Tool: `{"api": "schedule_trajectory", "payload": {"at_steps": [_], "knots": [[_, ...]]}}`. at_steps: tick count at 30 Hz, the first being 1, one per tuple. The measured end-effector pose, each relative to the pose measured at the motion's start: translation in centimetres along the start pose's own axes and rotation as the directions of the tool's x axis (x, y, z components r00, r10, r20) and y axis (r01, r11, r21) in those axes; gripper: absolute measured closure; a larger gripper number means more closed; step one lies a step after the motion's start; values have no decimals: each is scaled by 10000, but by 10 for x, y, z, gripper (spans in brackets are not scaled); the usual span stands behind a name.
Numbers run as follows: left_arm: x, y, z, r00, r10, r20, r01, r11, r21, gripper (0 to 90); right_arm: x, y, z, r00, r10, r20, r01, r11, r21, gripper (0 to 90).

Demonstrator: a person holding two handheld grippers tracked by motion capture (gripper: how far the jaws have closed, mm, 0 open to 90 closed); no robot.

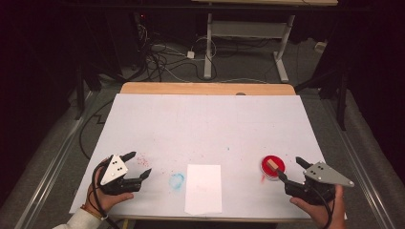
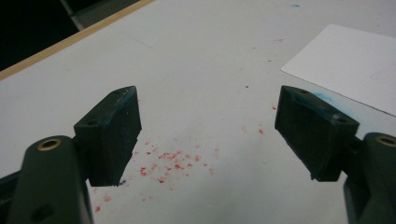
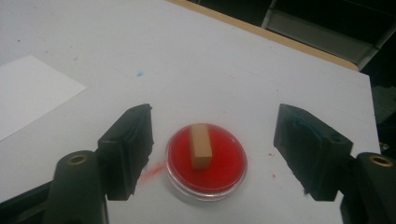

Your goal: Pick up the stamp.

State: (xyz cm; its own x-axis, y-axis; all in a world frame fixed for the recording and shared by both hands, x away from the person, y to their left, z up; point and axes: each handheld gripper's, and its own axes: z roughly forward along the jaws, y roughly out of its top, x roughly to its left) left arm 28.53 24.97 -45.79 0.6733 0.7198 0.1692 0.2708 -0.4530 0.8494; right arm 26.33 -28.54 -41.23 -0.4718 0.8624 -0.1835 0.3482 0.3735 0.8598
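Note:
A round red dish [image 1: 277, 169] sits near the table's front right, with a small tan wooden block [image 1: 271, 164] lying in it. My right gripper [image 1: 289, 168] is just to the right of the dish and stands open. In the right gripper view the dish [image 3: 224, 172] and the block [image 3: 200, 145] lie on the table between the spread jaws of the right gripper [image 3: 212, 135], and neither pad touches them. My left gripper [image 1: 139, 163] is open at the front left with nothing in it. In its own view the left gripper [image 2: 210, 121] hovers over red specks [image 2: 173, 163].
A white sheet of paper [image 1: 203, 188] lies at the front middle, with a blue smear [image 1: 176, 181] to its left. The white table cover [image 1: 210, 124] ends at a wooden edge [image 1: 205, 88] at the back. Cables and a desk frame are on the floor beyond.

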Motion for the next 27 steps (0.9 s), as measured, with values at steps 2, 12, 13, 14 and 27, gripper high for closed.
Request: {"api": "schedule_trajectory", "payload": {"at_steps": [2,12,13,14,27], "knots": [[-1,-1,0,10000,59,12,-59,9999,106,219,-3,5,0,9999,-144,12,143,9997,215,326],[-1,-2,2,10000,-19,90,16,9994,337,219,-11,32,43,9965,-81,-828,323,9552,2941,455],[-1,-3,2,9999,-35,130,30,9994,336,219,-12,32,48,9955,3,-951,308,9451,3253,458],[-1,-3,2,9999,-35,130,30,9994,336,219,-13,31,53,9949,85,-1005,266,9391,3426,467],[-1,-4,4,9997,11,233,-24,9984,572,219,-10,20,82,9921,124,-1249,433,9003,4330,673]]}}
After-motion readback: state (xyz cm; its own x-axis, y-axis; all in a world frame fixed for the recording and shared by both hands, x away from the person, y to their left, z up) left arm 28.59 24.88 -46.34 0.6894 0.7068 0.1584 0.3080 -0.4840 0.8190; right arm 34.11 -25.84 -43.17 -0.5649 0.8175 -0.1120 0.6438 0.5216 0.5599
